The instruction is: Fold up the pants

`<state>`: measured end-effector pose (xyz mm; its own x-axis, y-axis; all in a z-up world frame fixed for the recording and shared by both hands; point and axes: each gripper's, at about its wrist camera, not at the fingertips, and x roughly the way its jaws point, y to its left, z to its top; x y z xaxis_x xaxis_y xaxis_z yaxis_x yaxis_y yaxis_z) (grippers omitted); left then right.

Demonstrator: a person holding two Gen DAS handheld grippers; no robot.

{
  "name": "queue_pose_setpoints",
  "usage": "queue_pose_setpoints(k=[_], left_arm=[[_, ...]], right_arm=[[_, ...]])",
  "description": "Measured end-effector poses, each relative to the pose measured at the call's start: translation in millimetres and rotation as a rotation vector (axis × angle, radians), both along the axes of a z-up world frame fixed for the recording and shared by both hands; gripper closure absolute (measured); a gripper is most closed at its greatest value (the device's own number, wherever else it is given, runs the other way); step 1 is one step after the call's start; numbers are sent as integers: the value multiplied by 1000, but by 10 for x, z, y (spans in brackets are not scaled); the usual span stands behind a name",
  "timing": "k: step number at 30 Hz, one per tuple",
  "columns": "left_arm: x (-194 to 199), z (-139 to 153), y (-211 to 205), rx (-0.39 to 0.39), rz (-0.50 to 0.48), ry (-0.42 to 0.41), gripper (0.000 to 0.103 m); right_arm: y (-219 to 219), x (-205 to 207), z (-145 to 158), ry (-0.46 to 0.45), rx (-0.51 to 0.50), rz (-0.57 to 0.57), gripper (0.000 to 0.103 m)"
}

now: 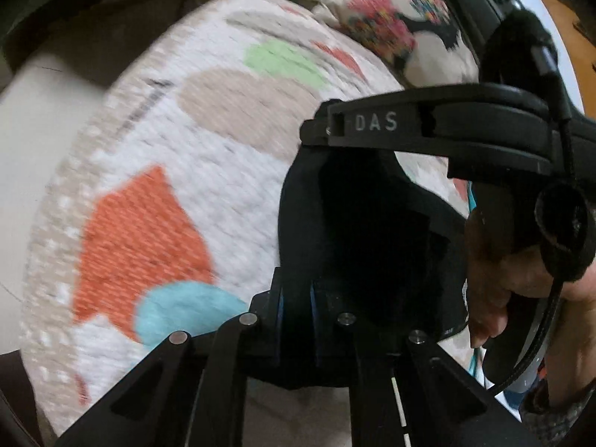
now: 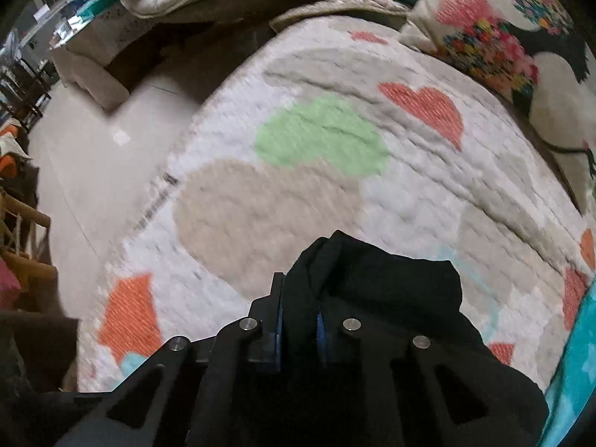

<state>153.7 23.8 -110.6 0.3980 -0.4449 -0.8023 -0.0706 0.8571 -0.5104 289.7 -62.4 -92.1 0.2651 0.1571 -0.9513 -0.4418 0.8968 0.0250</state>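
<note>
The black pants hang bunched above a quilted bedspread with coloured shapes. My left gripper is shut on the pants' cloth, which fills the gap between its blue pads. The other gripper's body, marked DAS, shows at the right of the left wrist view with the person's hand behind it. In the right wrist view, my right gripper is shut on the black pants, whose folds spill over its right finger. Both hold the pants off the bedspread.
A patterned pillow lies at the bed's far right, also in the left wrist view. The bed's left edge drops to a pale tiled floor. A beige sofa and clutter stand beyond. A teal cloth lies at right.
</note>
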Motion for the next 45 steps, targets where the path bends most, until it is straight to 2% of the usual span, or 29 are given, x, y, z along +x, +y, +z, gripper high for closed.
queue_pose_setpoints(k=[6, 10, 12, 15, 18, 23, 28, 29, 30, 33, 36, 39, 41, 45], left_arm=[[57, -25, 568, 13, 162, 20, 89], [55, -126, 786, -56, 228, 82, 82], [11, -72, 850, -57, 231, 81, 82], [-71, 39, 952, -44, 261, 53, 80], [-87, 117, 1053, -13, 305, 19, 76], [-83, 129, 1108, 7, 321, 9, 75], [-59, 154, 1041, 12, 296, 8, 70], [-63, 148, 1023, 9, 288, 11, 70], [-56, 138, 992, 7, 282, 14, 70], [-55, 127, 918, 9, 264, 16, 70], [-58, 128, 855, 12, 251, 11, 70], [-64, 141, 839, 28, 246, -3, 70], [-67, 148, 858, 27, 251, -7, 70], [-62, 159, 875, 7, 254, -5, 70]], right_arm=[[549, 157, 61, -17, 47, 64, 89], [733, 308, -48, 1, 68, 36, 73], [625, 306, 44, -5, 125, 12, 69], [392, 194, 263, -83, 100, -40, 67], [315, -12, 357, -94, 110, -29, 67], [209, -345, 53, -81, -12, -9, 68], [-517, -853, 10, -82, 33, -135, 66], [-656, -960, 1, -77, 31, -159, 55], [-772, -1054, 5, -76, 28, -180, 49], [-1029, -1207, 22, -86, -12, -219, 46], [-1190, -1189, 147, -100, 105, -256, 46], [-1223, -992, 203, -73, 293, -305, 46], [-1148, -866, 131, -50, 330, -326, 46], [-1049, -663, -174, 21, 337, -407, 44]])
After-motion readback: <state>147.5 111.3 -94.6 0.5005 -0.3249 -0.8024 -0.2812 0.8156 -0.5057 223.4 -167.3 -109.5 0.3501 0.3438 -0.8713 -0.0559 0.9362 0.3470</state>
